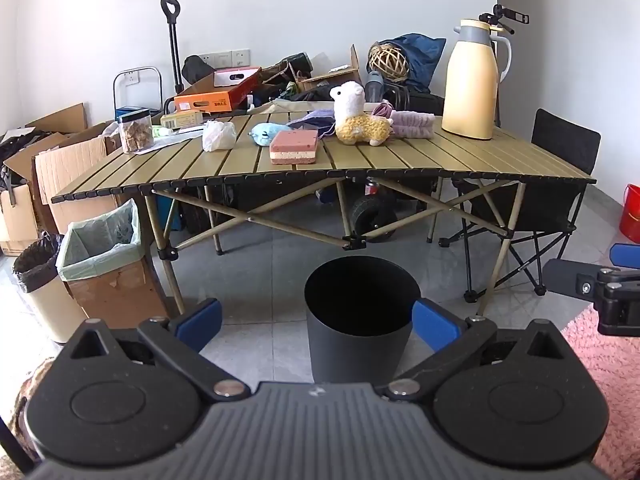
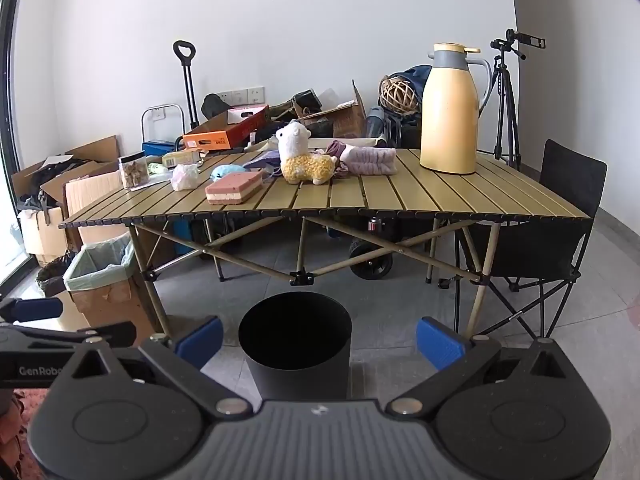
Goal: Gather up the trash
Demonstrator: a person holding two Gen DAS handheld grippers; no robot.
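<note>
Jaws of both grippers gape above black bin (image 1: 360,304).

We face a plain white wall (image 2: 320,20) with a row of sockets (image 2: 244,95) at mid-left. Grey floor tiles (image 2: 400,300) fill the lower half, lit by soft daylight from the left edge. A slatted folding table (image 2: 440,196) spans the centre, a black folding chair (image 2: 560,232) at its right, a tripod (image 2: 506,100) behind, cardboard boxes (image 1: 60,168) stacked far left.
</note>
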